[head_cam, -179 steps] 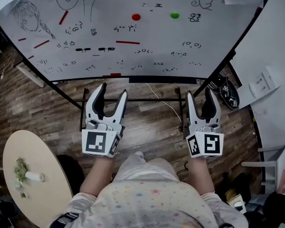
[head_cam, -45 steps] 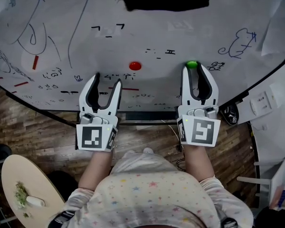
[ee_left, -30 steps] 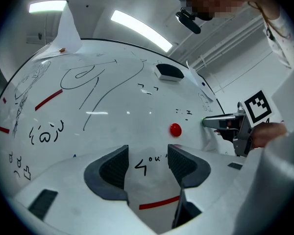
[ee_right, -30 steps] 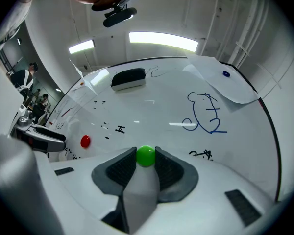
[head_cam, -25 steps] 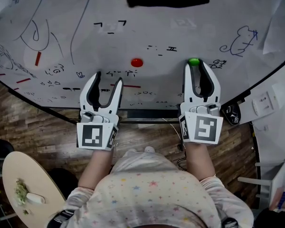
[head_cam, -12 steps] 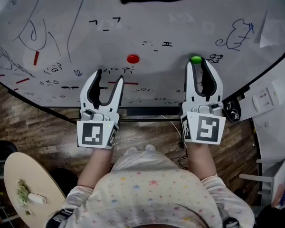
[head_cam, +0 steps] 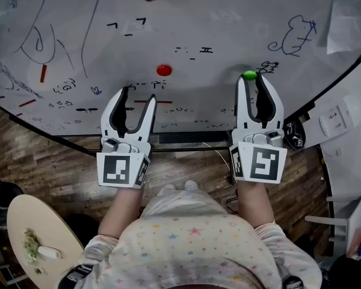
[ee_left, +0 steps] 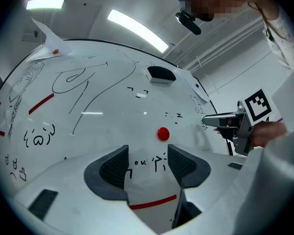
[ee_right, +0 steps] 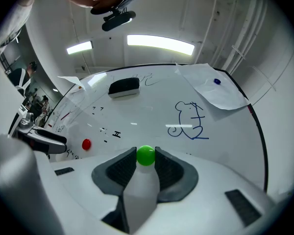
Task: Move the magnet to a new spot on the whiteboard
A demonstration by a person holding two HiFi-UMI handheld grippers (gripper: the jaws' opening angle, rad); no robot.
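**A:** Why is the right gripper (head_cam: 253,82) nosed up against the whiteboard (head_cam: 228,17)?

**B:** It has its jaws pinched on the green magnet (ee_right: 146,155), one pad touching each side. The magnet sits on the board's lower right, just below and left of the blue doodle. Coming in square to the board looks deliberate to me, since a pull straight off should break the hold more cleanly than a sideways drag.

**A:** And the left gripper (head_cam: 137,96)?

**B:** Its jaws are apart with nothing between them, only scribbles and a red line on the board beyond. It's parked near the board, below the red magnet (head_cam: 163,70) (which is well apart from the green one), so I'd guess it's just keeping out of the way.

**A:** What's the magnet like?

**B:** It's small, round, glossy and bright green, a domed button that bulges slightly past the jaw tips. It's smooth, so I'd judge it could slip if the grip eases.
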